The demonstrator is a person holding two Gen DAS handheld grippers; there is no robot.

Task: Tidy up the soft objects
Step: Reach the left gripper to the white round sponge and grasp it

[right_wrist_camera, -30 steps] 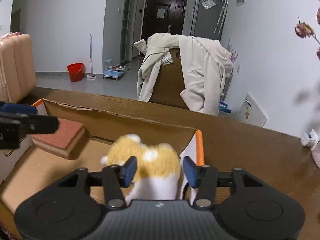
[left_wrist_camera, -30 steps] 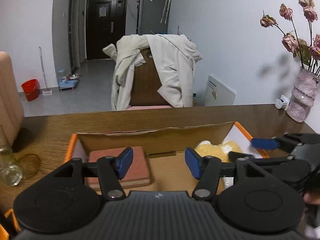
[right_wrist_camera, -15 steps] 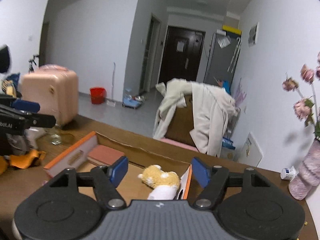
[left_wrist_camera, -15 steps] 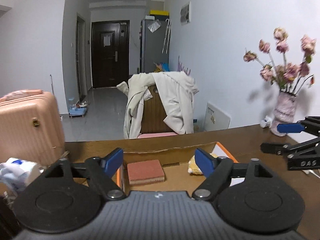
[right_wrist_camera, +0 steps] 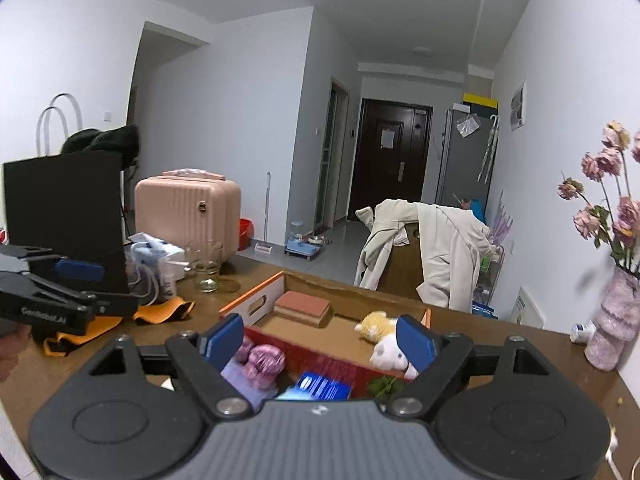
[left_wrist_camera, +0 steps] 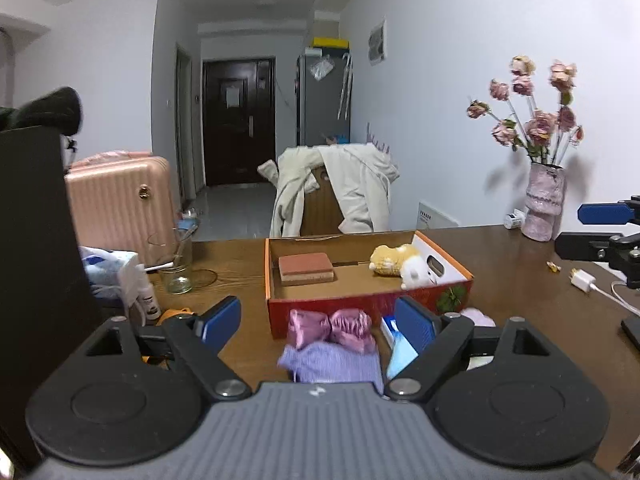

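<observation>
An open cardboard box (left_wrist_camera: 368,304) with red-orange sides stands on the brown table. Inside it lie a pink sponge block (left_wrist_camera: 306,266) on the left and a yellow-and-white plush toy (left_wrist_camera: 394,264) on the right. In front of the box lie a pink satin bow (left_wrist_camera: 332,326), a lilac cloth (left_wrist_camera: 332,362) and a blue tissue packet (left_wrist_camera: 400,354). My left gripper (left_wrist_camera: 318,322) hangs back from the box, its jaws opening with nothing gripped. My right gripper (right_wrist_camera: 320,340) also stands back, its jaws opening and empty. The plush toy (right_wrist_camera: 378,330) lies beyond it.
A glass jar (left_wrist_camera: 176,264), a white bottle (left_wrist_camera: 146,300) and a black bag (left_wrist_camera: 36,240) crowd the table's left. A vase of dried flowers (left_wrist_camera: 544,204) stands far right, with a white charger (left_wrist_camera: 582,280) near it. Behind the table are a chair draped with a coat (left_wrist_camera: 340,196) and a pink suitcase (left_wrist_camera: 120,204).
Both grippers have drawn back from the box and risen, their jaws spreading wider. The right one has let go of the plush toy, which now lies in the box beside the sponge.
</observation>
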